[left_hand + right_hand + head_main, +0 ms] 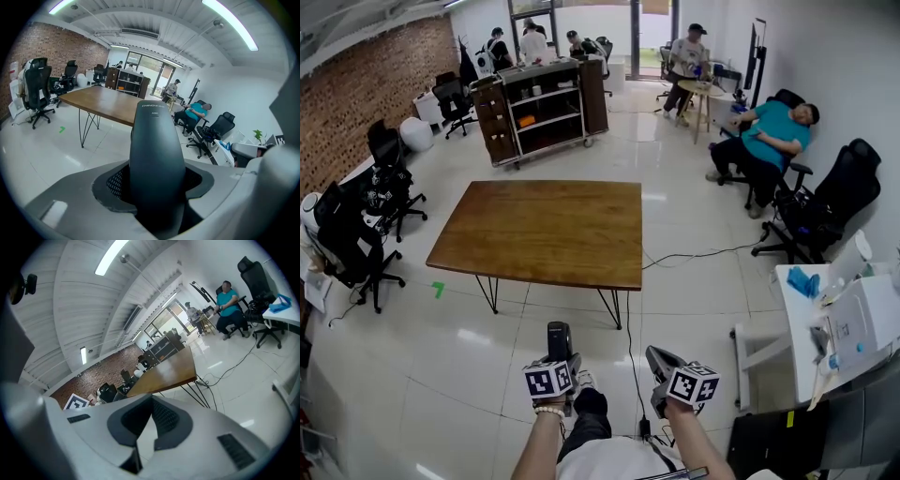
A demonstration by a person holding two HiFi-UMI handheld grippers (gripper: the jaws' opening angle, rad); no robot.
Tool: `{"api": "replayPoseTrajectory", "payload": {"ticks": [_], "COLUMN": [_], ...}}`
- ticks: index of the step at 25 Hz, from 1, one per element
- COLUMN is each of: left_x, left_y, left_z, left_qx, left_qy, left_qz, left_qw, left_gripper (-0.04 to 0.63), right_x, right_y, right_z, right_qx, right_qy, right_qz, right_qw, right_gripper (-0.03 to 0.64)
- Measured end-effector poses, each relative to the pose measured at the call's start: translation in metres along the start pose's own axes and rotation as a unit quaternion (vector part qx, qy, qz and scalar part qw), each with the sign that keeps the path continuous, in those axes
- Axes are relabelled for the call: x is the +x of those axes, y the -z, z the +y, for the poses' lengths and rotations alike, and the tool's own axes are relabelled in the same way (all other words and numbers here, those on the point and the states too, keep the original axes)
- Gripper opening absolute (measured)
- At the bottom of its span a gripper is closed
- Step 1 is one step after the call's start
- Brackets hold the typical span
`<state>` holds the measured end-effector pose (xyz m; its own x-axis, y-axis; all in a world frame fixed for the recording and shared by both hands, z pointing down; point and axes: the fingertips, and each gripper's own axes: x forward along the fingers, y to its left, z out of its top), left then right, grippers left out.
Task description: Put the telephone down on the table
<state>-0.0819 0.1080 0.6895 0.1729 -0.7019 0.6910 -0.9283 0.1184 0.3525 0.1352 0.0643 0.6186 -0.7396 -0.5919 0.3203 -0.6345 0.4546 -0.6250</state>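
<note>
I am holding the telephone (157,164) in my left gripper (560,364). Its jaws are clamping the lower end from both sides, and the dark handset is sticking up and out past them. The telephone is hanging over the floor on the near side of the table (544,230), short of the front edge and not touching it. My right gripper (659,360) is hovering just beside the left one, also on the near side of the table, and its jaws are meeting at the tips with nothing between them.

A green mark (439,289) is showing on the floor near the table's front left corner. A cable (694,255) is running across the floor from the table's right side. Beyond the table's far edge a dark cart (542,108) is standing. Well to the right of the table a person (773,136) in a teal shirt is leaning back in a chair. Black chairs (356,239) are standing to the table's left.
</note>
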Motion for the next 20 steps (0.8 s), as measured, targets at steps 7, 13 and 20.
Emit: {"api": "replayPoseTrajectory", "payload": {"ticks": [7, 13, 20], "left_x": [0.038, 0.071, 0.105], "left_y": [-0.048, -0.099, -0.153], "left_z": [0.012, 0.024, 0.038], "left_qx": [0.001, 0.010, 0.025], "left_qy": [0.005, 0.015, 0.024], "left_qz": [0.008, 0.016, 0.025], "left_qw": [1.0000, 0.9997, 0.9991], "left_gripper": [0.276, 0.276, 0.276], "right_x": [0.046, 0.089, 0.137], "right_y": [-0.030, -0.060, -0.102], "right_z": [-0.013, -0.021, -0.027], "right_qx": [0.010, 0.018, 0.023], "right_qy": [0.008, 0.023, 0.038], "right_qz": [-0.001, -0.008, -0.026], "right_qw": [1.000, 1.000, 0.999], "right_gripper": [0.003, 0.005, 0.004]}}
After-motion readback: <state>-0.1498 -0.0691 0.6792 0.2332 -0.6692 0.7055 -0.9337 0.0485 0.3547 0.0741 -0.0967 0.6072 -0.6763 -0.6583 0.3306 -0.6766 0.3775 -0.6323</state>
